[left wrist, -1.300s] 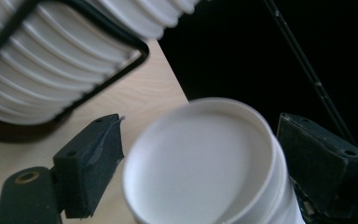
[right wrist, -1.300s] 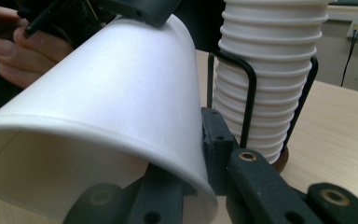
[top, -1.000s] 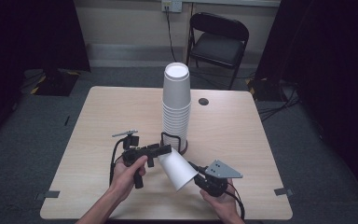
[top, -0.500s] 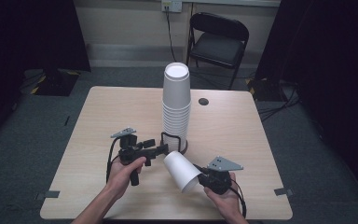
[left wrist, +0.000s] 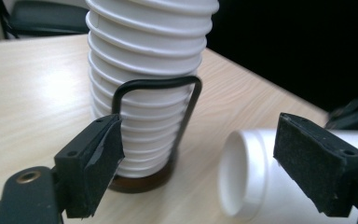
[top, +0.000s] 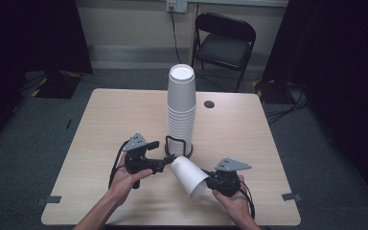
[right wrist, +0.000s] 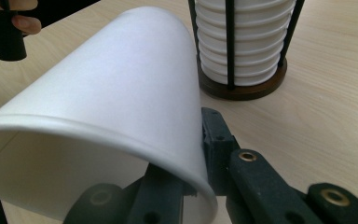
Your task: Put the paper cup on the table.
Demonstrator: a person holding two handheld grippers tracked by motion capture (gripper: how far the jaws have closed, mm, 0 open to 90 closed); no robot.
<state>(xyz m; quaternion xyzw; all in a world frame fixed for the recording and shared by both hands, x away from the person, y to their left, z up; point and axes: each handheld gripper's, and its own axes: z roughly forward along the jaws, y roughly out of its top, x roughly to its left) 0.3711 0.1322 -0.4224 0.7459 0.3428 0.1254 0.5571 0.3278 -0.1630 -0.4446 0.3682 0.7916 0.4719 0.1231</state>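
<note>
Closest to the person, the right gripper (top: 210, 183) was clamped on the rim of a single white paper cup (top: 188, 175), which lay tipped on its side above the table (top: 100, 124), base aimed toward the left gripper (top: 168, 161). That one had its jaws spread apart, pads touching nothing, with the cup's base just beside one pad (left wrist: 319, 170) in the left gripper view. A bit further back stood the tall cup stack (top: 180, 108), upright in a black wire holder (top: 178, 146) on a dark round base. Way behind the table sat a folding chair (top: 224, 42).
</note>
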